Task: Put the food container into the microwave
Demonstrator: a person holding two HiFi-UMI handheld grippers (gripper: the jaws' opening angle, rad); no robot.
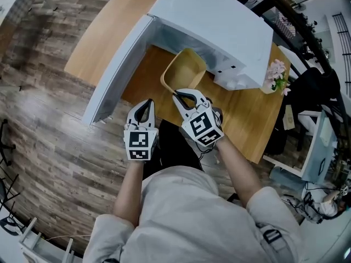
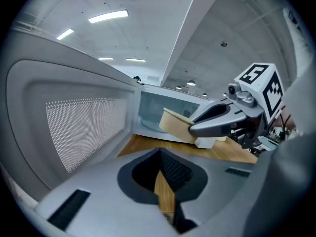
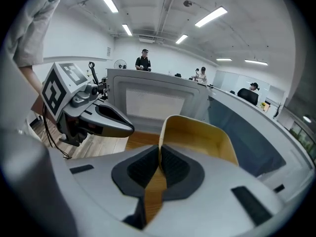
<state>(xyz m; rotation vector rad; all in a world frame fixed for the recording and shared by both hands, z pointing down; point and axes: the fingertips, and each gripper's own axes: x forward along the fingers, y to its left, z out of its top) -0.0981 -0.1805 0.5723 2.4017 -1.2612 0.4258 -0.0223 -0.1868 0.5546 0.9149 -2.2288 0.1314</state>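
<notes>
Currently your right gripper (image 1: 177,94) is pinching the near wall of the food container (image 3: 197,135), with one jaw inside the thin rim and one outside, both pressed onto it. The tan container is empty and sits at the mouth of the microwave (image 1: 219,21), just in front of its open cavity and not yet inside. You cannot tell whether its base touches the wooden table (image 1: 241,114) under the microwave. The microwave's door (image 1: 118,70) is swung wide to the left of the cavity. Your left gripper (image 1: 146,103) is in front of the microwave on the door side, apart from the container, its jaws pressed together with nothing between them. Pink flowers (image 1: 277,73) stand at the microwave's right corner.
</notes>
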